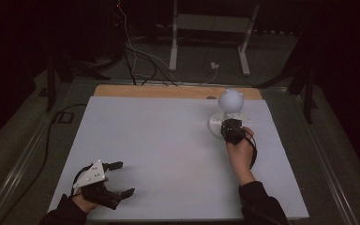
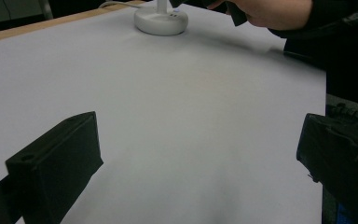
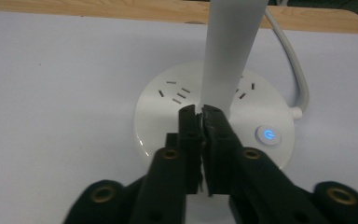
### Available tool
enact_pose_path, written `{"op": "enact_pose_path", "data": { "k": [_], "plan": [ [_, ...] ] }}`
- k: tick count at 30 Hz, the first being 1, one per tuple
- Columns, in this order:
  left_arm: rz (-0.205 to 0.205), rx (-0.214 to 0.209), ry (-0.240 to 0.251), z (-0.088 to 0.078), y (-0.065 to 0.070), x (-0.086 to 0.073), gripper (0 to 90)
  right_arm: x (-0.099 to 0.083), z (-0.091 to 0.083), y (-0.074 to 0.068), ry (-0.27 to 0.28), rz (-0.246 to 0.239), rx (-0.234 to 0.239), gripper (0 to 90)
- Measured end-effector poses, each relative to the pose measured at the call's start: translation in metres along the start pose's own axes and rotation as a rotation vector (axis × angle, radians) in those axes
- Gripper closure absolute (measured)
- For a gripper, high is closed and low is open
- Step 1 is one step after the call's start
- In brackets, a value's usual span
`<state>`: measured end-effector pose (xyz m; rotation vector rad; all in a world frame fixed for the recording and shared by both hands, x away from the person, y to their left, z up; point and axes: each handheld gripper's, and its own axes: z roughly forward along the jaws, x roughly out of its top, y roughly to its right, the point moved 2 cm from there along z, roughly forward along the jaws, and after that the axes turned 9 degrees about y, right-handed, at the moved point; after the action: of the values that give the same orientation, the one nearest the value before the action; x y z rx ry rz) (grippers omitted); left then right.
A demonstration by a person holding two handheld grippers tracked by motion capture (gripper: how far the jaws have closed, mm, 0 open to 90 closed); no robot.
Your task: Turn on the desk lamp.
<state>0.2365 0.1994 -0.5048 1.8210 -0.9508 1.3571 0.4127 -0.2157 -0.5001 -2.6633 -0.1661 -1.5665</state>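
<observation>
High view, read from left to right: the left gripper [image 1: 120,178] rests near the counter's [image 1: 159,150] near-left corner, its fingers [image 1: 114,165] released and spread wide with nothing between them, well apart from the work. Across a bare stretch of the white counter, toward the far right, stands the desk lamp [image 1: 228,112], a round white base with a stem rising to a globe-like head, its long axis upright. The right gripper [image 1: 230,127] is at that base, reaching in from the near side, so the right hand [image 1: 240,151] is by far the nearer one. In the right gripper view the fingers [image 3: 214,144] are clenched together with nothing between them, their tips over the base [image 3: 168,116] just in front of the stem [image 3: 230,51]. The lit blue power button [image 3: 267,134] lies on the base just to the right of the fingertips and slightly nearer the camera. Judging by this, a small shift to the right and a press down would be what reaches the button; whether the tips already touch the base cannot be told.
</observation>
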Motion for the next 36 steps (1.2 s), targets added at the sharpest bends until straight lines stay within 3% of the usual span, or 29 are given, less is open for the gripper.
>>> {"op": "enact_pose_path", "data": {
  "k": [20,36],
  "plan": [
    [0.002,-0.003,-0.002,0.000,0.001,0.000,0.2,-0.005,0.012,-0.006,-0.034,-0.010,0.047,90.0],
    [0.003,-0.002,-0.007,0.001,0.001,0.000,0.2,-0.007,0.015,-0.010,-0.039,-0.035,0.042,90.0]
  ]
}}
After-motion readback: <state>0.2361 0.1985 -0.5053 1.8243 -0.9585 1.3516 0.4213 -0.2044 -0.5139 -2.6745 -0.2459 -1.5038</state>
